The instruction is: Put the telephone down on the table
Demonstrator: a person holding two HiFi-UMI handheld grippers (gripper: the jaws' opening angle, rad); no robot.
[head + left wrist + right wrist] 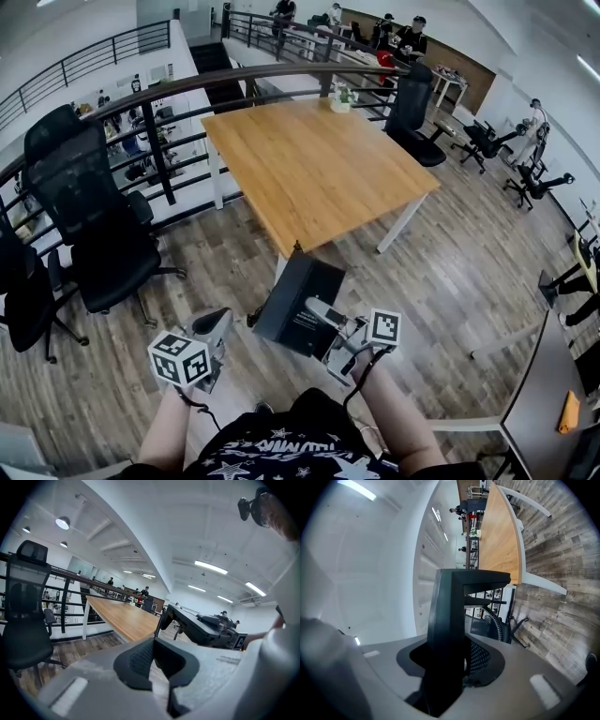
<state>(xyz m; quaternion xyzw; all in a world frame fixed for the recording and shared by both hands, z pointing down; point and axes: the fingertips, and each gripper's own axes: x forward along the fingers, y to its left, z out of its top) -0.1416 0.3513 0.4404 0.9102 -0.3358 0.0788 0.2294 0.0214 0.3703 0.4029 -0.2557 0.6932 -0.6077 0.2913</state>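
The black telephone (298, 302) hangs over the wood floor, just short of the near corner of the wooden table (314, 169). My right gripper (321, 316) is shut on it; in the right gripper view the telephone (449, 620) stands between the jaws, its coiled cord (496, 620) beside it. My left gripper (217, 325) is lower left of the telephone, apart from it. Its jaws (153, 656) are shut with nothing between them. The left gripper view shows the telephone (201, 627) to the right, with the table (122, 618) beyond.
Black office chairs (103, 225) stand at the left by a dark railing (187, 89). Another chair (412, 108) and a small plant (341, 98) are at the table's far end. A desk edge (548, 398) sits lower right. People sit far back.
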